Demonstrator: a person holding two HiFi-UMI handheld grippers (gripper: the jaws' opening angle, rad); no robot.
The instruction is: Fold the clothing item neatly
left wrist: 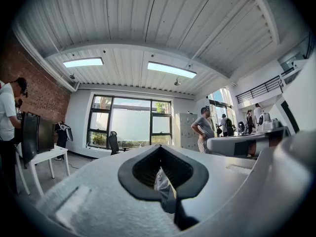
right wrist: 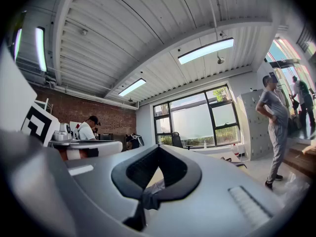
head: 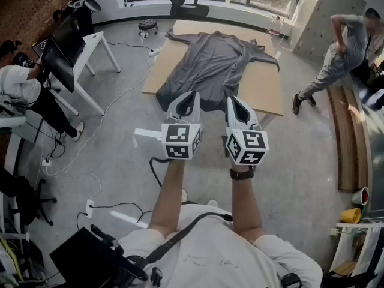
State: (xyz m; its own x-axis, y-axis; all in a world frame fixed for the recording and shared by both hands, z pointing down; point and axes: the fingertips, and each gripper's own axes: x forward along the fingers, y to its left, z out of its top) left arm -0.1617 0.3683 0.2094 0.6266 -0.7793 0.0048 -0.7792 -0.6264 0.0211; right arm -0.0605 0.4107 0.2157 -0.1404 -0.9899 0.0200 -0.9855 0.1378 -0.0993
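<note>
Grey cloth fills the far end of the scene: a long-sleeved garment [head: 210,65] lies spread open on a board-topped table [head: 267,92], sleeves out to either side, collar toward the windows, and its near hem spills over the table's near edge.

The left gripper [head: 191,95] and the right gripper [head: 235,99] are held level, side by side, with their tips at that near hem. In the left gripper view the jaws are pressed together, and a strip of the grey fabric [left wrist: 164,184] runs down into the seam between them. The right gripper view shows the same: closed jaws with a bunch of grey cloth [right wrist: 150,194] caught where they meet. Each gripper therefore appears to be pinching the hem, the left one toward the garment's left side and the right one toward its right.

This looks like the first fold, judged from a garment that is gripped at the bottom edge but otherwise fully unfolded. The next move probably calls for lifting both corners together and carrying the hem up toward the collar. Both grips need to stay level so the fold line comes out straight, and the thin cloth must not slip from the pads.
</note>
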